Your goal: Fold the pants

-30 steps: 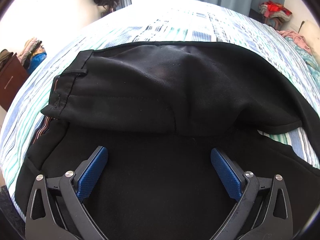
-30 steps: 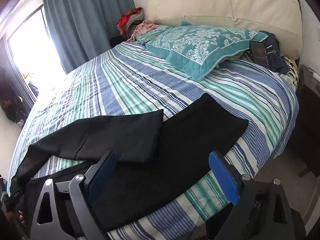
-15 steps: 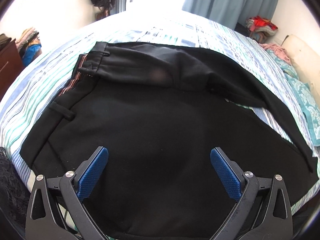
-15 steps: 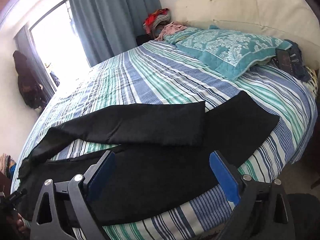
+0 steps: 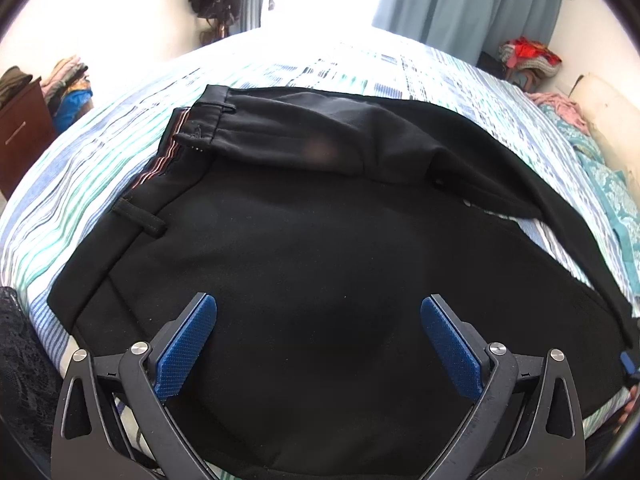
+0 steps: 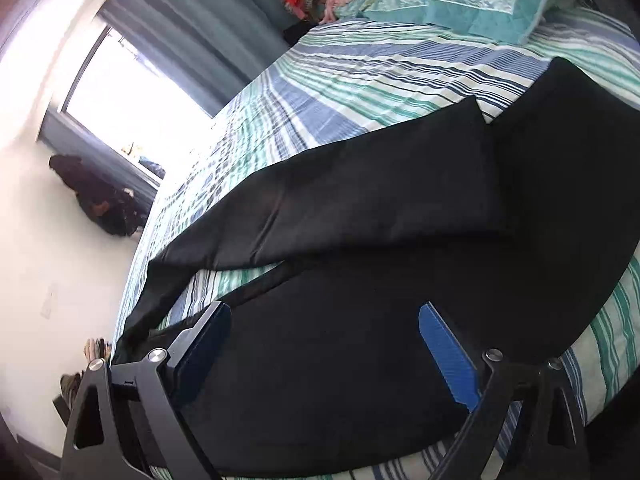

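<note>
**Both grippers pulled back; pants lie spread, one leg crooked**

Since a second ago the left wrist view has backed off and risen: the folded-over waist flap that filled it then now sits farther up, and more of the seat shows. Right wrist view has rolled hard to one side over the same span.

- Pants (image 5: 320, 248): black, lying flat along the near side of the striped bed (image 5: 100, 168). Waistband (image 5: 188, 136) to the left, part turned over on itself, striped lining showing. Legs run right; far leg (image 6: 360, 200) lies slanted over the near one, a wedge of sheet showing between them.
- Left gripper (image 5: 319, 344): jaws wide, nothing between them, above the seat.
- Right gripper (image 6: 324, 352): jaws wide, empty, above the near leg. Contact with cloth cannot be told.

Handling, as judged: thin, limp woven cloth, light, no stiffness except the waistband. It will drape and drag rather than hold shape; smooth face may slide on itself.

Where to grip: the turned waistband corner with the left, the far leg's hem (image 6: 484, 120) with the right, pinching both layers at an edge.
</note>
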Available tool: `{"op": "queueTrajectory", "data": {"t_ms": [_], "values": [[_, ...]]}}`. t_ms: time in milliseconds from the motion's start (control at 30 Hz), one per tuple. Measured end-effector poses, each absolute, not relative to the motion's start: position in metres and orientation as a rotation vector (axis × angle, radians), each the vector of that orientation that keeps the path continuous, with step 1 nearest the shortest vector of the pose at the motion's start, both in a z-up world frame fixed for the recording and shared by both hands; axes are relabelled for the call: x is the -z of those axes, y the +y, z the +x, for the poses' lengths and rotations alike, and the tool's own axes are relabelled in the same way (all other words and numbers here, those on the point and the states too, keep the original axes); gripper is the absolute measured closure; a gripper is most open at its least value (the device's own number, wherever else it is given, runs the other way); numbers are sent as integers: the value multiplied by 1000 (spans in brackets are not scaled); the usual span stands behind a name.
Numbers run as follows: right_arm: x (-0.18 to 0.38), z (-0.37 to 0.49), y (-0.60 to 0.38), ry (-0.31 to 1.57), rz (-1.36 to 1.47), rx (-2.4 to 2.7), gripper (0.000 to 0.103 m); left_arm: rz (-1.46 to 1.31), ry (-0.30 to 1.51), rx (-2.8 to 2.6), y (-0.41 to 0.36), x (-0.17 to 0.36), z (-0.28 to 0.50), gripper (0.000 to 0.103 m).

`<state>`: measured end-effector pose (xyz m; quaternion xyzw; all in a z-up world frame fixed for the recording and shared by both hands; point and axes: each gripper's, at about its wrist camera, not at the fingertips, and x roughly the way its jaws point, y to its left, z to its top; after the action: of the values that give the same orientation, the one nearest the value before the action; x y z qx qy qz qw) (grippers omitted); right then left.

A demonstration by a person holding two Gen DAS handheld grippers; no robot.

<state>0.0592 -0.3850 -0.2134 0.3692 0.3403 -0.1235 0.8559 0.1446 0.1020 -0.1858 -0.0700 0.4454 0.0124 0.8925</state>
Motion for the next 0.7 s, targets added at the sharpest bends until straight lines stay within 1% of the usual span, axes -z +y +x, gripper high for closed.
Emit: {"op": "queueTrajectory", "data": {"t_ms": [167,233,267,300,333,367,433,500,600,700], "values": [[218,60,-423,596,927,374,9,-103,938,-35,98,187,143,1],[222,60,-435,582,1014,419,21,-85,946,-39,95,189,144,1],[224,59,-440,589,1046,440,38,-73,951,-39,93,189,144,1],[226,59,-443,602,1066,463,64,-61,955,-34,89,190,144,1],[227,58,-448,619,1075,491,81,-49,959,-27,85,190,145,1],[228,57,-450,623,1081,502,92,-39,964,-17,82,189,145,1],[221,56,-450,620,1057,495,93,-32,983,13,74,185,148,1],[201,56,-447,594,1020,435,94,-44,999,57,68,176,152,1],[158,59,-438,550,954,306,94,-116,1005,140,63,158,169,1],[107,68,-426,510,844,201,94,-271,1020,226,65,140,208,1]]}}
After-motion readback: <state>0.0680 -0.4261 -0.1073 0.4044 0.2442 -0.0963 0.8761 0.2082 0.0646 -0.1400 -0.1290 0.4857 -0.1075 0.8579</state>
